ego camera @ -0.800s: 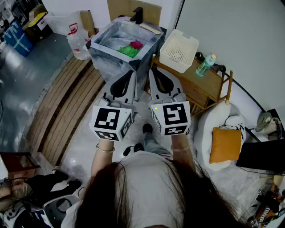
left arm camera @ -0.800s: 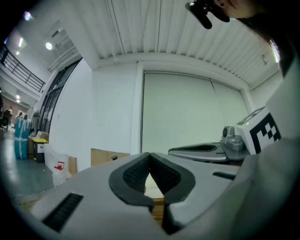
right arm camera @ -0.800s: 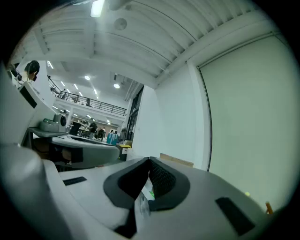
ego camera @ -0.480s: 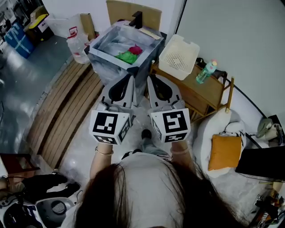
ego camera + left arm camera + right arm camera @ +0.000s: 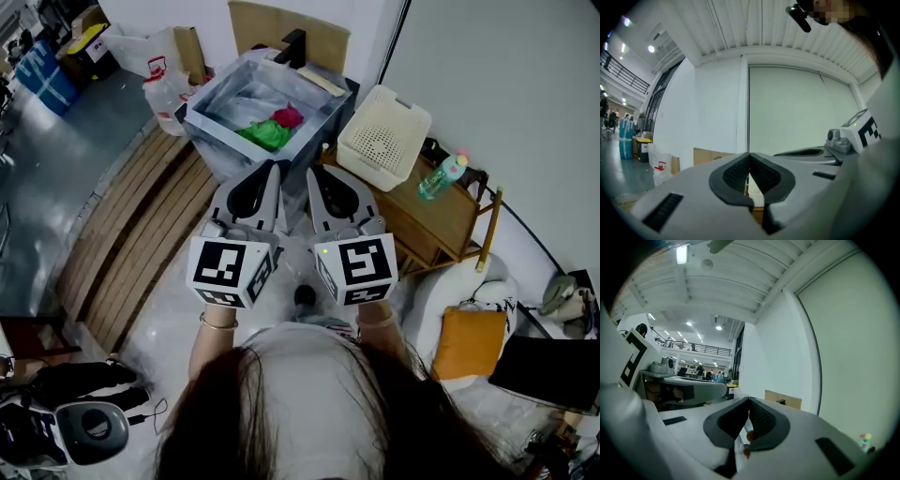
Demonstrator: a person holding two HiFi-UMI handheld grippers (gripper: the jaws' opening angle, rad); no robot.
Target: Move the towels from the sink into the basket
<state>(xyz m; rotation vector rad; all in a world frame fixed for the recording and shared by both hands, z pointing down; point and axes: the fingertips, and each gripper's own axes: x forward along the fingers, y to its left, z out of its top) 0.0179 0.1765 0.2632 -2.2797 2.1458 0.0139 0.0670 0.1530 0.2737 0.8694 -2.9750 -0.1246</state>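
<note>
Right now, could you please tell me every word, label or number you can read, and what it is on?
No legible text anywhere.
Left gripper, right gripper: square black-and-white patterns only, no letters.
Jug: red marking too small to read.
Bottle: too blurred to read.

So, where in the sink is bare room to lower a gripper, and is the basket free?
Bare: the sink's left part, between its walls and the green towel. The basket looks empty. Crowded: its right side, around the pink towel.
</note>
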